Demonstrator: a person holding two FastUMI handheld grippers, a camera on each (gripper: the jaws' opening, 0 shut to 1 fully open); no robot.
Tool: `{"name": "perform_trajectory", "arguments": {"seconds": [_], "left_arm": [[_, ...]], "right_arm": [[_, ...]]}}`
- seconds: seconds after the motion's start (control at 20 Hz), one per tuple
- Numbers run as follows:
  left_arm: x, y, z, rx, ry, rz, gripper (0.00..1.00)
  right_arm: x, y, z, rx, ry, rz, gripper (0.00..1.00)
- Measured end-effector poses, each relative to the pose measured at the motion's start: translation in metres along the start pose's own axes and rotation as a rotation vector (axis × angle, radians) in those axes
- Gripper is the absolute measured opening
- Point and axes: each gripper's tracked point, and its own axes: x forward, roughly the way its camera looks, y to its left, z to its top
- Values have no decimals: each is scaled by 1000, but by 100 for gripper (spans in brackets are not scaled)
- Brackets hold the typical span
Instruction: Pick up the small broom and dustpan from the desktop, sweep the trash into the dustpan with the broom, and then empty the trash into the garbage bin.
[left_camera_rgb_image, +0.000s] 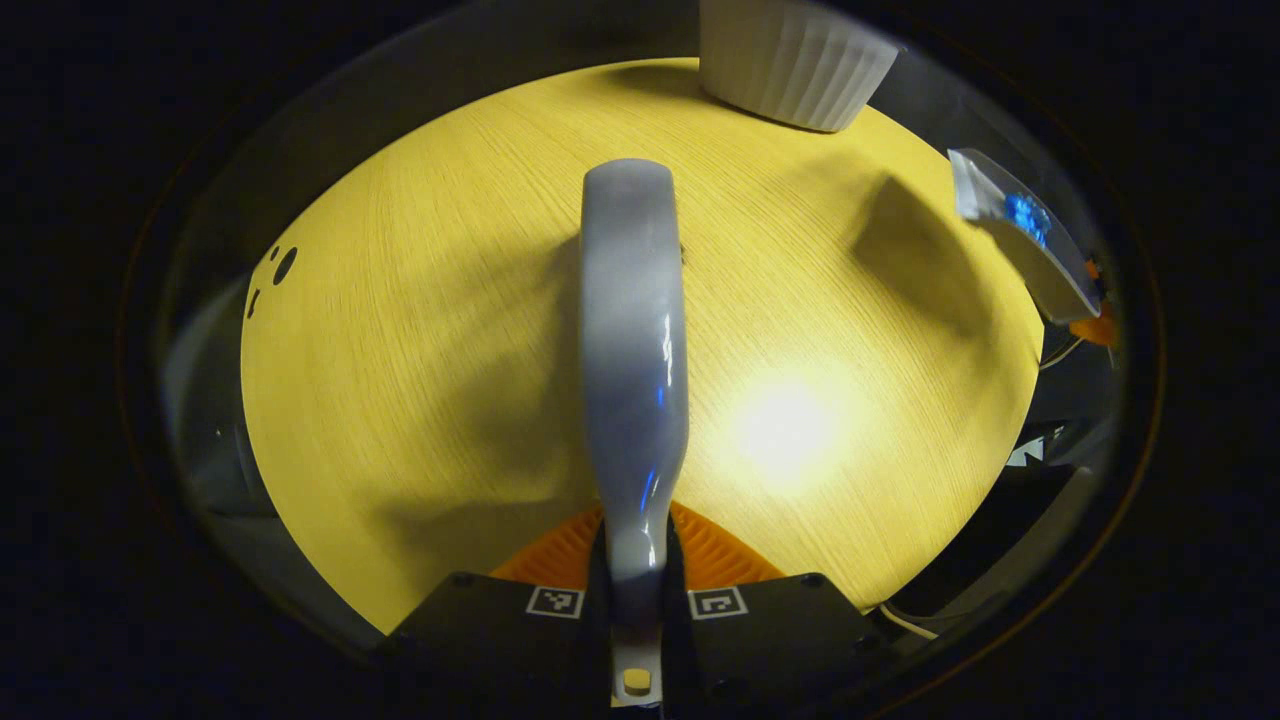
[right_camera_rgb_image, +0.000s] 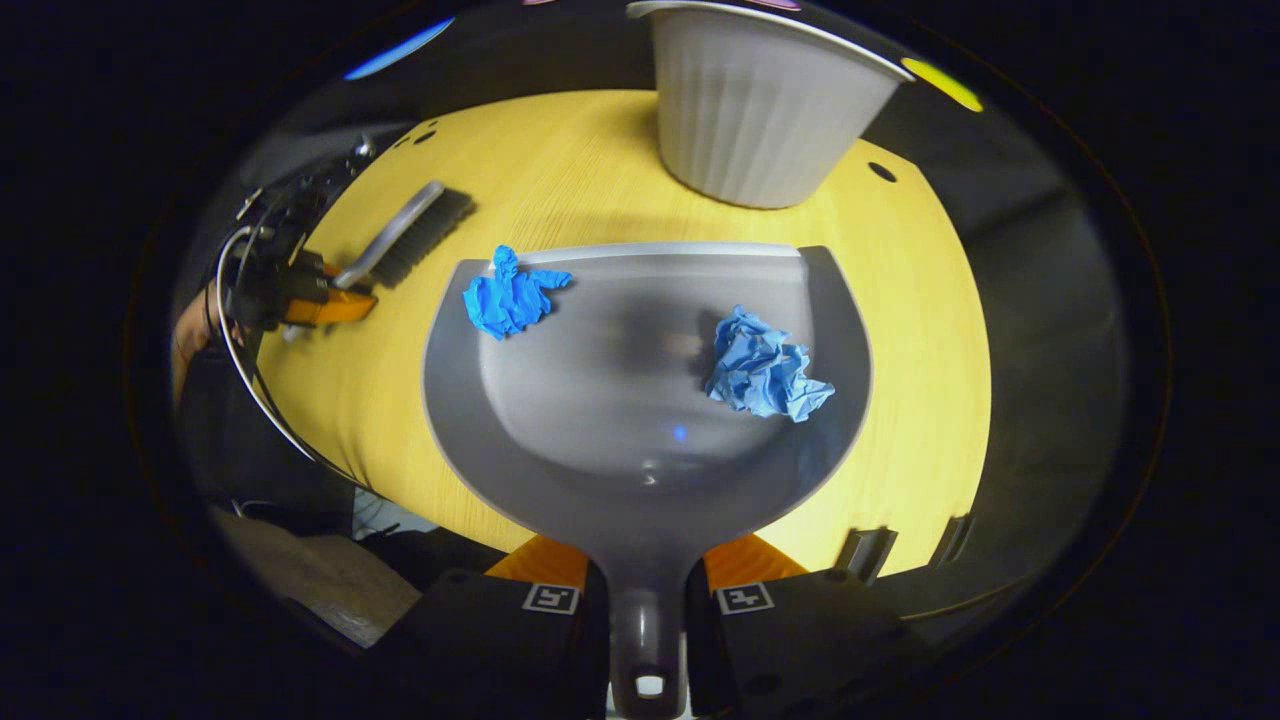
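In the left gripper view my left gripper (left_camera_rgb_image: 637, 590) is shut on the grey handle of the small broom (left_camera_rgb_image: 633, 340), which reaches out over the yellow desktop (left_camera_rgb_image: 420, 350). In the right gripper view my right gripper (right_camera_rgb_image: 645, 600) is shut on the handle of the grey dustpan (right_camera_rgb_image: 640, 400). One crumpled blue paper (right_camera_rgb_image: 765, 368) lies inside the pan; another (right_camera_rgb_image: 508, 293) rests on its front left lip. The broom (right_camera_rgb_image: 405, 238) and left gripper (right_camera_rgb_image: 300, 295) show at the left there, bristles down by the table. The white ribbed garbage bin (right_camera_rgb_image: 755, 105) stands just beyond the pan.
The bin (left_camera_rgb_image: 795, 55) also stands at the table's far edge in the left gripper view, with the dustpan (left_camera_rgb_image: 1020, 240) and blue paper at the right. Small holes (left_camera_rgb_image: 283, 265) mark the tabletop's left side. A person's arm and cables (right_camera_rgb_image: 240, 330) sit at the table's left edge.
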Motion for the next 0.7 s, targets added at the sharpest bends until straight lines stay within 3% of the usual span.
{"name": "perform_trajectory", "arguments": {"seconds": [0.25,0.3,0.55,0.7], "left_arm": [[-2,-1,-2,21,-12,-6,27],[-4,-1,-2,28,-15,-6,24],[-9,-3,-3,53,-37,-10,24],[-8,-2,-3,68,-34,-13,24]], "right_arm": [[5,1,0,72,-75,-51,35],[8,3,1,86,-94,-63,35],[23,10,6,154,-254,-146,35],[37,0,10,130,-336,-237,35]]}}
